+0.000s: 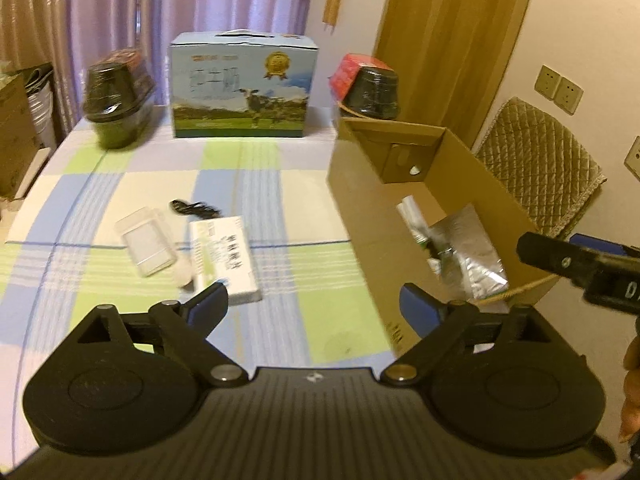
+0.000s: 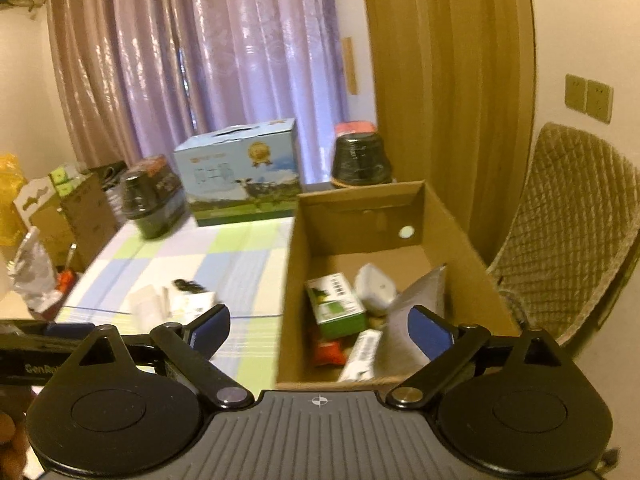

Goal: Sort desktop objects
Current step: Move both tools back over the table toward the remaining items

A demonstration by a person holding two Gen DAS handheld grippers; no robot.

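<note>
Left wrist view: both grippers hang above the table, neither touching anything.
Table (image 1: 280,200): checked cloth; carries everything named below.
Carton (image 1: 360,216): open cardboard box at the table's right edge, its near corner close to both grippers; this looks to be where sorted things go.
Carton contents: a foil pouch (image 2: 416,312), a green box (image 2: 336,304), a white round thing, a white strip and something red lie on its floor, so part of the sorting seems done.
Milk box (image 1: 244,84): upright at the far edge, between two dark wrapped tubs; probably not part of the sort.
White box (image 1: 228,256): flat near the middle of the table, just ahead of the left gripper's left finger.
Clear case (image 1: 146,244): just left of the white box, with a pale thing I cannot identify between them.
Black cable (image 1: 194,208): small tangle just beyond those two.
Left gripper (image 1: 314,304): jaws spread wide, nothing between them.
Right gripper (image 2: 320,328): jaws spread wide, empty, over the carton's near edge.
Step in hand: between items; a fresh pick is due.
Next move: the left gripper should descend to the white box, straddle its narrow sides, close, then carry it right over the carton wall.
</note>
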